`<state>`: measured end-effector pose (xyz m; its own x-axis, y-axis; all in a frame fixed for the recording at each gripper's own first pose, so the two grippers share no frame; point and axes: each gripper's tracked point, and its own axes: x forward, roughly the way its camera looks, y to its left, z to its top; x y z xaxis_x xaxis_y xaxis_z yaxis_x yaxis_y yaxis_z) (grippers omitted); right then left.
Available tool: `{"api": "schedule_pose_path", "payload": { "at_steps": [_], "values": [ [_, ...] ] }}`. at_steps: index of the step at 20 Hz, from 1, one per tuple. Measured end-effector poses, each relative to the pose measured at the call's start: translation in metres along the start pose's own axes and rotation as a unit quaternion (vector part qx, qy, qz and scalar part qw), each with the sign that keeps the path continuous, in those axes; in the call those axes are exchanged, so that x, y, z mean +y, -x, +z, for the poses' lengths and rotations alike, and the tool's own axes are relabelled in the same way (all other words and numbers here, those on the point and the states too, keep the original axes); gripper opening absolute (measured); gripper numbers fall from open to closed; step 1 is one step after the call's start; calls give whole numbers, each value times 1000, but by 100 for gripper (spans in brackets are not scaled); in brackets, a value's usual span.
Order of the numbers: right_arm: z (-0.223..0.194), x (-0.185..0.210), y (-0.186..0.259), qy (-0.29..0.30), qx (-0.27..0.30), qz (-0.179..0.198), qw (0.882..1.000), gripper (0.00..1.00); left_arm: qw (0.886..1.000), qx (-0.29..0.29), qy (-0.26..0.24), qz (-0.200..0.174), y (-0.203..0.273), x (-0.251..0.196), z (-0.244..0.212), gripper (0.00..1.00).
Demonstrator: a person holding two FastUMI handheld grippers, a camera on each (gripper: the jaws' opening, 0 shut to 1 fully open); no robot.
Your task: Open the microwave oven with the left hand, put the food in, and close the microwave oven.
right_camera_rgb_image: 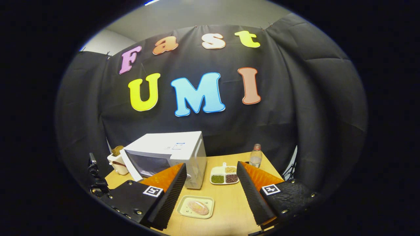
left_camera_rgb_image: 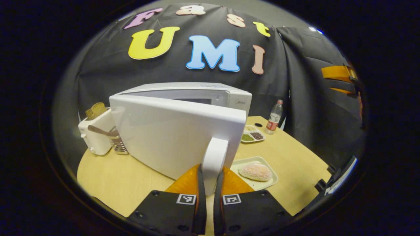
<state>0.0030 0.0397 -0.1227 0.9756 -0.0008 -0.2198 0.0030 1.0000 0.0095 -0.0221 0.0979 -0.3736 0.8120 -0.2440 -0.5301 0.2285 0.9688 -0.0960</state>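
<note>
Left gripper clenched on the door handle of the microwave; door swung partly open. Food sits on a tray on the table, right of the door. Right gripper released, above the tray, near edge.

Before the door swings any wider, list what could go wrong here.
1. The left claw is clamped on the door handle of the microwave; a hard pull might drag the oven across the table.
2. The opening door sweeps toward the toaster and the utensil beside it.
3. The bread lies loose on its tray; the open right claw could tip it when lifting.
</note>
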Motion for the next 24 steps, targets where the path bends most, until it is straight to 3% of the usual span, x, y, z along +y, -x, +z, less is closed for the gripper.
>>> {"api": "schedule_pose_path", "payload": {
  "at_steps": [10, 13, 22, 24],
  "values": [
    [-4, 44, 17, 0, -5, 1, 1000, 94, 1000, -5, 30, 4, 88, 65, -39, 15],
    [-8, 59, 23, 4, -4, 3, 1000, 94, 999, -2, 23, 23, 116, 99, -50, 15],
    [-21, 109, 20, 33, 10, 13, 999, 94, 994, -26, 64, 88, 165, 219, -68, 14],
    [-21, 117, 20, 41, 11, 16, 999, 94, 994, -26, 66, 81, 168, 232, -69, 14]
  ]
}}
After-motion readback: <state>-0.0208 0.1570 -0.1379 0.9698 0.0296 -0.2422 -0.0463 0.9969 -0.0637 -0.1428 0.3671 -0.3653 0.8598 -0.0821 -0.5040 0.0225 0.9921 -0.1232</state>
